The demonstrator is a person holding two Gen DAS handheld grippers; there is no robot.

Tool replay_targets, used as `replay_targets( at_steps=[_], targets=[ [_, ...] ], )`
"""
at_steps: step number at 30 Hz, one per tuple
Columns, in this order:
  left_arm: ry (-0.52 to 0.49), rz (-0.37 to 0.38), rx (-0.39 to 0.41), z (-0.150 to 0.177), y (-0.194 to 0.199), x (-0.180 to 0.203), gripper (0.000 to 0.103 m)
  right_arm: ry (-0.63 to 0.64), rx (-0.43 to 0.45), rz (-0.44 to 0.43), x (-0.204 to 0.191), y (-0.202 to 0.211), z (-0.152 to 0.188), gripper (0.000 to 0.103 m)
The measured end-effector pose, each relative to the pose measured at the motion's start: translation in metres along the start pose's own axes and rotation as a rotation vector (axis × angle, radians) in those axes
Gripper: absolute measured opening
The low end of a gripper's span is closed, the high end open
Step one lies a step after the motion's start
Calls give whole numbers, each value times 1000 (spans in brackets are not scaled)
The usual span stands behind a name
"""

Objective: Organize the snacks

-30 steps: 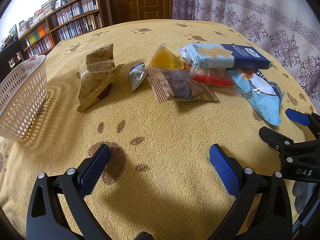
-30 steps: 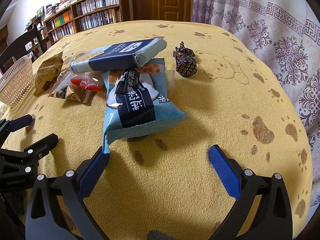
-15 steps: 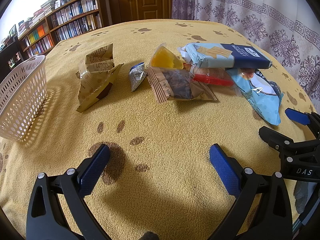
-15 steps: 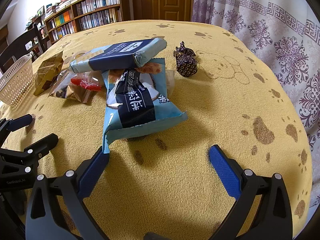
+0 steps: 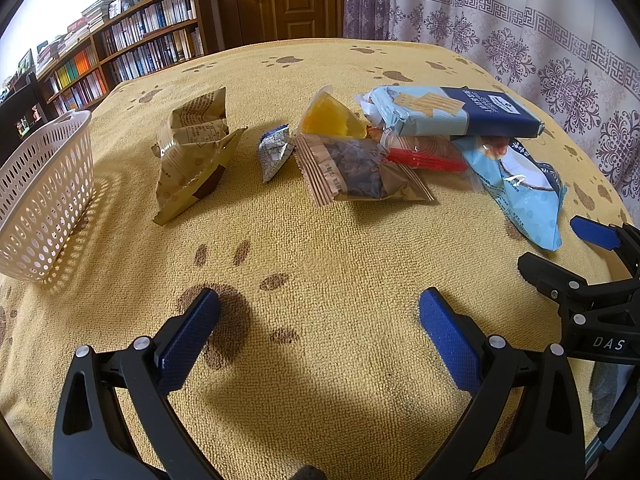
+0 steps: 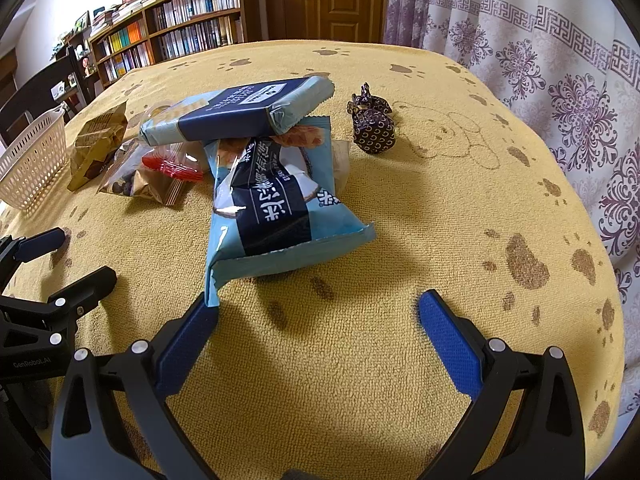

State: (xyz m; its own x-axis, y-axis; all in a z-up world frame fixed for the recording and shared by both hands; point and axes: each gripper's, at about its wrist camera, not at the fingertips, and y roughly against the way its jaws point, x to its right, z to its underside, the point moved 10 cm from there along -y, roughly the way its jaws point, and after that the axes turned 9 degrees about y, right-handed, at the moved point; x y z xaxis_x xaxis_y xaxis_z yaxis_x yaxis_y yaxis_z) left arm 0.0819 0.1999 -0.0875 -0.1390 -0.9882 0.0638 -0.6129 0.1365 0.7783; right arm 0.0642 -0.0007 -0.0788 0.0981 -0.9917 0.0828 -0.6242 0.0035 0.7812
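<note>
Yellow terry cloth with brown paw prints [image 5: 320, 240] covers the whole table under my two grippers. My left gripper [image 5: 320, 320] hovers low over bare cloth, its blue pads spread wide with nothing between them. My right gripper [image 6: 318, 320] is likewise spread and empty; its left pad sits just beside the near corner of the light blue snack bag [image 6: 276, 208], and I cannot tell whether they touch.

From the left wrist view, the snacks lie in a loose row across 11 to 2 o'clock. The white perforated basket [image 5: 40, 200] stands at 9 o'clock, well apart from the pile and with nothing visible inside. Nearest to it, at 11 o'clock, is a crumpled tan paper packet [image 5: 192, 156]. Toward 12 o'clock comes a small blue-and-white sachet [image 5: 274, 152], then a clear packet of dark pieces with a striped tan edge [image 5: 356, 172], with a yellow wedge-shaped snack [image 5: 328, 118] just behind it. A red-and-clear packet [image 5: 428, 156] peeks out beneath the long navy and pale blue cracker pack [image 5: 452, 110], which rests across the top of the pile at 1 o'clock. The light blue bag lies under that pack's end, running down toward 3 o'clock.

From the right wrist view, a dark patterned wrapped sweet [image 6: 372, 130] sits alone at 12 o'clock, just apart from the pile. A bookshelf [image 6: 180, 32] and a patterned curtain [image 6: 560, 60] stand beyond the table.
</note>
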Motion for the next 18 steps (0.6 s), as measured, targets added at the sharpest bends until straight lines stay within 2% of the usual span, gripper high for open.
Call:
replay_targets(
  at_steps=[8,18],
  targets=[
    [-2,3,-3,0,0,0,101,0,-1,-1,0,0,0,98],
    [-23,52,-13,2,3,1,101,3,-2,-9,-1,0,1,98]
  ],
)
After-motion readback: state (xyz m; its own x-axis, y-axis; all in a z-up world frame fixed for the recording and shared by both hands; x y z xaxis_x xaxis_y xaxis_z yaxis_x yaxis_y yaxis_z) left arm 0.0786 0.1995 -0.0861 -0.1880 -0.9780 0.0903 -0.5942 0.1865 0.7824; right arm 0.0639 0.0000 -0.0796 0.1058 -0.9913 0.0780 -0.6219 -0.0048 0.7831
